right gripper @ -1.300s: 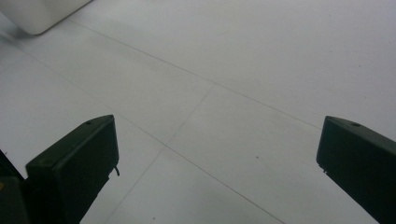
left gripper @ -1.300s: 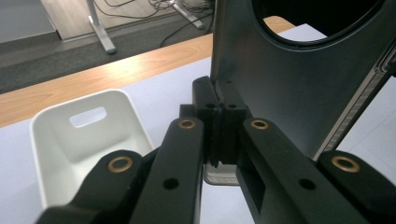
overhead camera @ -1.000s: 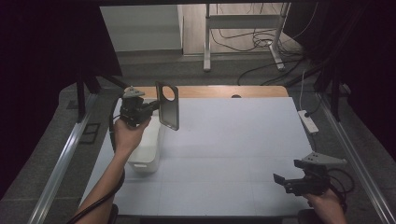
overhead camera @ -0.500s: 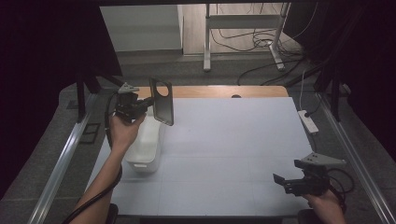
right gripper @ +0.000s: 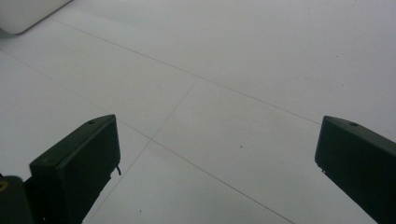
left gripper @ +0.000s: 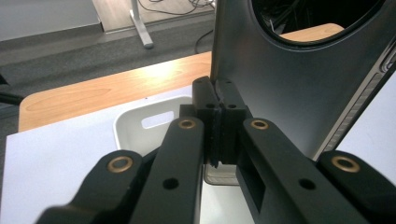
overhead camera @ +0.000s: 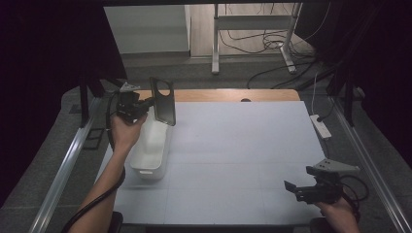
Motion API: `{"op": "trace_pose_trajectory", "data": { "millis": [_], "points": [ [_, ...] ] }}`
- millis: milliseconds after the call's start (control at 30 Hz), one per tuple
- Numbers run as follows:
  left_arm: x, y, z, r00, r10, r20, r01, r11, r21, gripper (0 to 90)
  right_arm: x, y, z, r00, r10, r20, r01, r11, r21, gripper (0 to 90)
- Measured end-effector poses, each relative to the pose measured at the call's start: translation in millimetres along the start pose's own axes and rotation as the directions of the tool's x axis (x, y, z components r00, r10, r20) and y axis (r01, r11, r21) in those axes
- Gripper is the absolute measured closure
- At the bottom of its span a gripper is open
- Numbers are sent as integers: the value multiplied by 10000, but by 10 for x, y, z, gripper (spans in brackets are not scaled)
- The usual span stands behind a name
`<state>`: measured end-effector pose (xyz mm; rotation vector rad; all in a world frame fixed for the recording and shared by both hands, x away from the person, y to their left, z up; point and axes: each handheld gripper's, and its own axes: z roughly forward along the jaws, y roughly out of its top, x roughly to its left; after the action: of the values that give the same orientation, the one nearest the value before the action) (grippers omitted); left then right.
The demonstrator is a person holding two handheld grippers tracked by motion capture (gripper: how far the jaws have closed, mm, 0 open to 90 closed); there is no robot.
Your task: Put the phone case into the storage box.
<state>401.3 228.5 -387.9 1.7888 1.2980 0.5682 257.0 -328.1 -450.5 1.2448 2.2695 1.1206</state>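
**Dark panel carried toward far end of white bin; right tongs idle**

Since the earlier high view, the left tongs [overhead camera: 145,103] have been carried away from the person toward the far-left corner of the bench [overhead camera: 243,145], the dark panel [overhead camera: 163,101] travelling with them. The right tongs [overhead camera: 290,187] are found where they were.

State of the tongs: the left tongs are closed on the panel. In the left gripper view both black jaws are seen pressed together on the panel's [left gripper: 289,98] lower edge beside one corner. The right tongs stand open with nothing between the jaws; bare bench surface [right gripper: 224,93] is seen between them in the right gripper view.

Position of the work: the panel, a flat dark plate with a large round opening near its top, is held upright, clear of the bench. Its long axis runs up from the grip, slightly tilted. Its flat face is turned partly toward the person.

Governing relation: the white bin [overhead camera: 151,145] lies directly below and just nearer the person than the left tongs; its long axis runs from the person toward the bench's far edge. The bin's end wall with the handle slot [left gripper: 159,119] is seen immediately beneath the left jaws. The panel is judged to hang over the bin's far end. The left hand [overhead camera: 125,132] is at the bin; the right tongs are well apart, at the near-right corner. Any lowering is therefore judged to fall to the left hand.
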Motion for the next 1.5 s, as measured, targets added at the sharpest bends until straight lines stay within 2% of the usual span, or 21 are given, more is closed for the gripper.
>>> {"op": "trace_pose_trajectory", "data": {
  "millis": [567,833,1167,1500],
  "points": [
    [157,48,115,9973,-301,-674,307,9995,88,891,-6,0,1,10000,59,-24,-59,10000,18,12],
    [236,69,176,9937,-602,-950,610,9981,60,891,-9,1,6,9999,87,-59,-86,9999,75,14],
    [273,92,304,9906,-735,-1154,755,9971,122,891,-13,2,9,9999,103,-86,-102,9999,109,15],
    [347,88,432,9844,-936,-1491,960,9953,87,891,-22,2,12,9998,143,-136,-141,9998,135,19]
  ]
}}
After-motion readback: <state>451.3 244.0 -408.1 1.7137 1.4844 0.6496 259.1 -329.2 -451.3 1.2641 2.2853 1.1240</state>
